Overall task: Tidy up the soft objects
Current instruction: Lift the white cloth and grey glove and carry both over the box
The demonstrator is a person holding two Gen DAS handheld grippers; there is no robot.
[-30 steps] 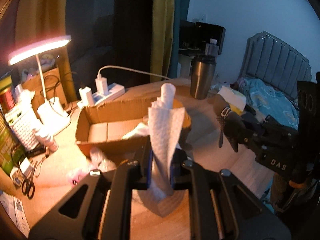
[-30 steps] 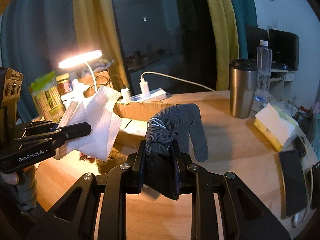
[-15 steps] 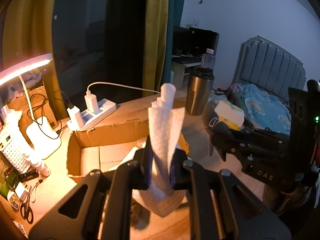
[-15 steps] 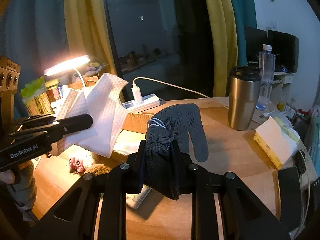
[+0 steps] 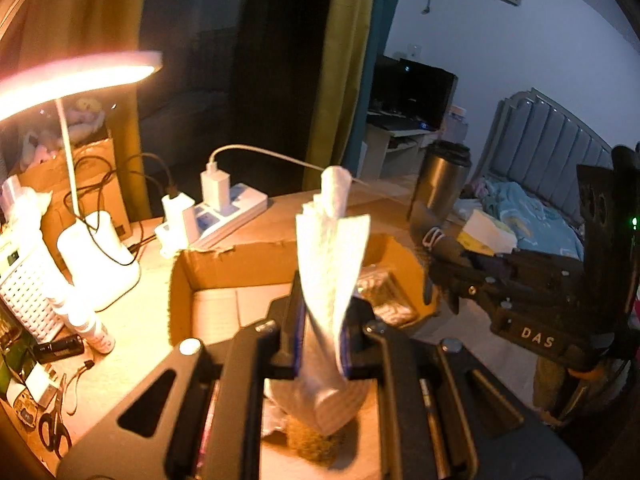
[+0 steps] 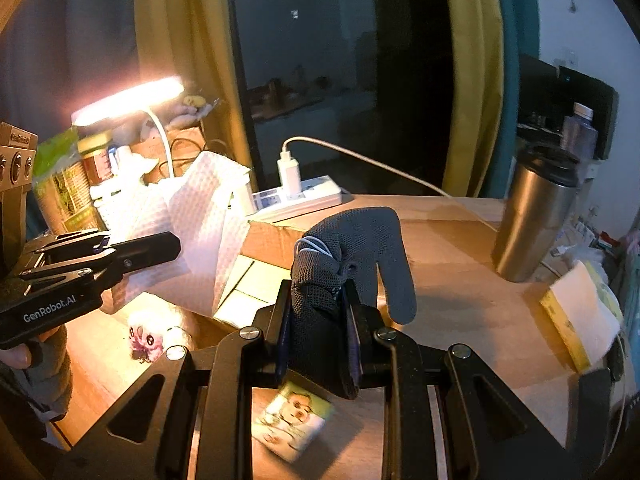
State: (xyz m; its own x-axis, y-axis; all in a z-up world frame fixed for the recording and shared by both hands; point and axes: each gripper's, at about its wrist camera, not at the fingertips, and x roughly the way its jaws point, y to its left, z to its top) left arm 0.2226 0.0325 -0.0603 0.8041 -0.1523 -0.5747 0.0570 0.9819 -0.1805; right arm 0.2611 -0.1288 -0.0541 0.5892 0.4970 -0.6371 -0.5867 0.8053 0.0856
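We hold both soft things up over the open box (image 5: 240, 264). Our left gripper (image 5: 322, 332) pinches the white paper towel (image 5: 332, 256), and our right gripper (image 6: 318, 328) pinches the gray glove (image 6: 360, 248). We should lower each one slowly into the box, then let go.

"DAS" is printed in pale letters on the black body of the right gripper (image 5: 436, 264), seen from the left wrist view. "GenRobot.AI" is printed in white on the side of the left gripper (image 6: 160, 246), seen from the right wrist view. No other lettering can be read.
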